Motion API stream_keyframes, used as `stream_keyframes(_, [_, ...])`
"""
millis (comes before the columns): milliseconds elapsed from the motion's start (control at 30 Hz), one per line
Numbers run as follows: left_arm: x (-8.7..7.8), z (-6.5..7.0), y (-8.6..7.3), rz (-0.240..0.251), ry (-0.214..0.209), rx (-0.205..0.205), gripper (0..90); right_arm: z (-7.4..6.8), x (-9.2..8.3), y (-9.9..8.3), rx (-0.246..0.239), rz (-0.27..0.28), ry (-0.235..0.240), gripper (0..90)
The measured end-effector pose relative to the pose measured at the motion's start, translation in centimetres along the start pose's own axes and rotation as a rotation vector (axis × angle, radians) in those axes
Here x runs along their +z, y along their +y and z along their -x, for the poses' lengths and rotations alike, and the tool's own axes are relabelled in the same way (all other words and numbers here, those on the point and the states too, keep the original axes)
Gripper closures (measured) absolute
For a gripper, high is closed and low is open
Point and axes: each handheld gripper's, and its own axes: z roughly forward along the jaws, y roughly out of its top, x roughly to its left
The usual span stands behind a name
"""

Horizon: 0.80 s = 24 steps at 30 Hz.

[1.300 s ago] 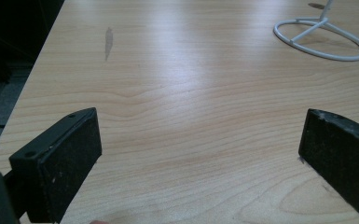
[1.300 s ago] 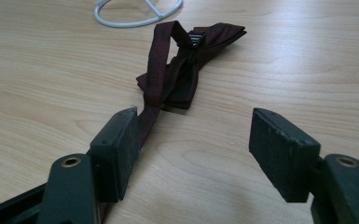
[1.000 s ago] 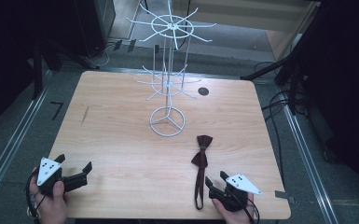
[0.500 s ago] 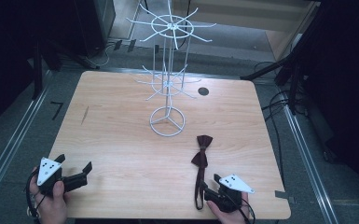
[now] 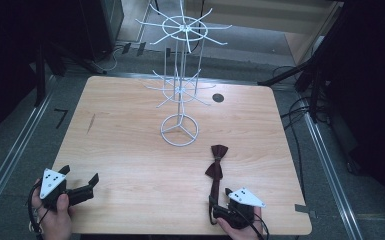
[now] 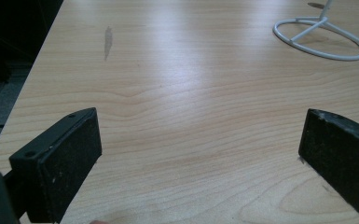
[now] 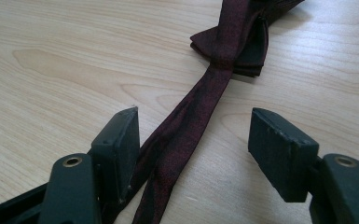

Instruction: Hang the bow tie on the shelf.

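Observation:
A dark maroon bow tie (image 5: 216, 162) lies on the wooden table (image 5: 130, 150), its strap (image 7: 182, 135) running toward the table's near edge. My right gripper (image 5: 219, 200) is open at the near right, and the strap passes between its jaws, close to the left one (image 7: 116, 149). My left gripper (image 5: 80, 177) is open at the near left over bare wood, with nothing between its jaws (image 6: 65, 158). A white wire display stand (image 5: 180, 90) with hooked arms rises from a ring base (image 5: 180, 131) at the table's middle.
A small dark round hole (image 5: 218, 98) marks the tabletop right of the stand. A dark scuff (image 5: 91, 123) marks the left side. Metal rails (image 5: 10, 160) and cables (image 5: 300, 107) run along the floor beside the table.
My right gripper has shifted left and slightly forward, so its jaws now straddle the bow tie's strap. The left gripper has stayed put.

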Motion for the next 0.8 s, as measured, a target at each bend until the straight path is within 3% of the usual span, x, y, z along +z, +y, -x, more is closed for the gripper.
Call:
stream_keyframes(233, [0.01,0.03,0.00,-0.001,0.000,0.001,0.0,-0.29,0.21,-0.04,-0.022,-0.012,0.005,35.5])
stream_keyframes(533, [0.02,0.05,0.00,-0.002,0.000,0.003,0.0,-0.22,0.47,0.04,-0.016,-0.024,-0.002,38.6])
stream_keyframes(633, [0.02,0.05,0.00,-0.001,0.000,0.002,0.0,-0.50,0.57,0.07,-0.039,-0.028,-0.035,42.8])
stream_keyframes(800, [0.02,0.04,0.00,-0.002,0.000,0.002,0.0,-0.65,0.63,0.15,-0.054,-0.028,-0.082,57.1])
